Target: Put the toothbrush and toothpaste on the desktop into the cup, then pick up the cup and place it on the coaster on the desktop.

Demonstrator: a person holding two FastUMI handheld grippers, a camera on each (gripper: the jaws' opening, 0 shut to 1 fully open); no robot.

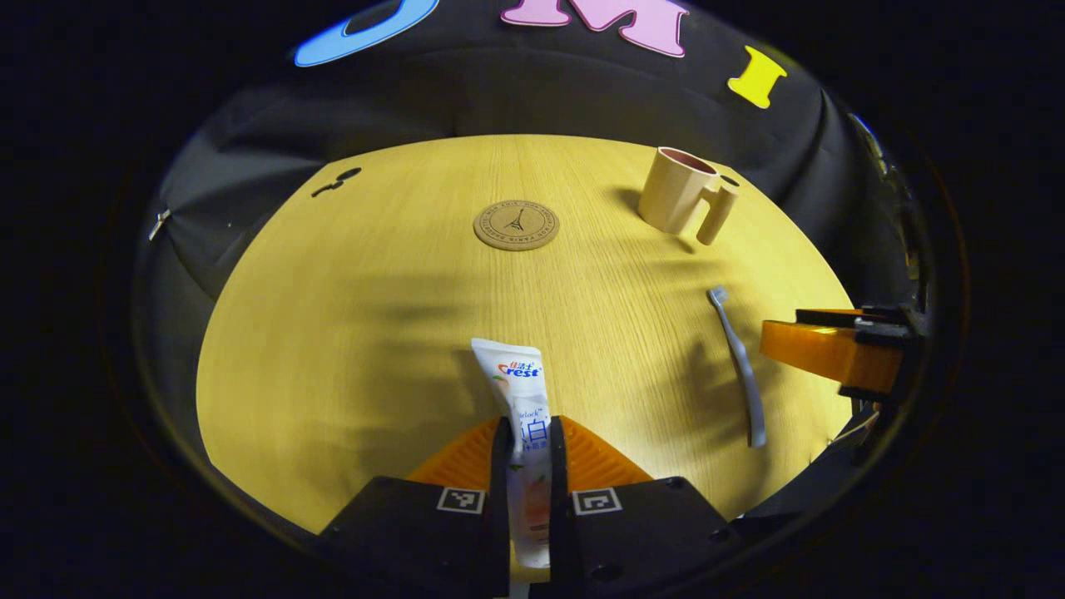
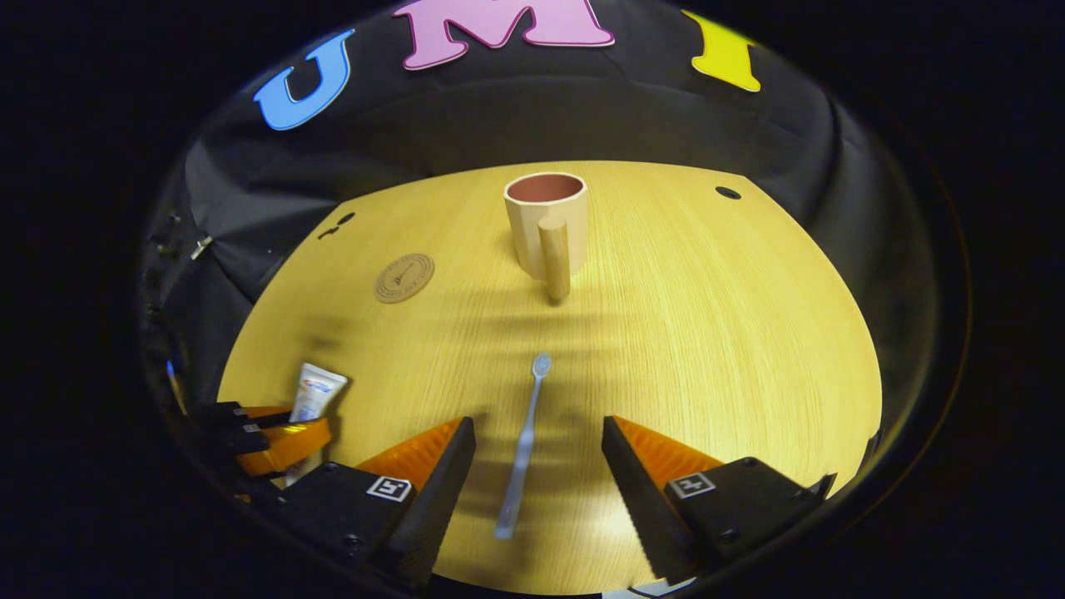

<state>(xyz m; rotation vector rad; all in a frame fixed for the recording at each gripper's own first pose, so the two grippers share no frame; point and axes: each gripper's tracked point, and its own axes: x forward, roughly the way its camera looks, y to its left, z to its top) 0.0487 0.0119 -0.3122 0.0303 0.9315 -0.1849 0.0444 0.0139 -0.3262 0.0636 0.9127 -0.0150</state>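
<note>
In the left gripper view, the left gripper [image 1: 529, 466] has its jaws clamped on the toothpaste [image 1: 520, 416], whose flat end points toward 12 o'clock over the wooden surface [image 1: 349, 333]; the coaster [image 1: 516, 225] lies at 12, the cup [image 1: 678, 198] at 1, the toothbrush [image 1: 739, 366] at 3 beside the right gripper [image 1: 828, 349]. In the right gripper view, the right gripper [image 2: 539, 466] hangs with jaws wide apart on either side of the toothbrush [image 2: 522, 449], seemingly not touching it, the cup [image 2: 545, 223] upright at 12, the coaster [image 2: 404, 277] at 10, the toothpaste [image 2: 312, 398] at 8.
</note>
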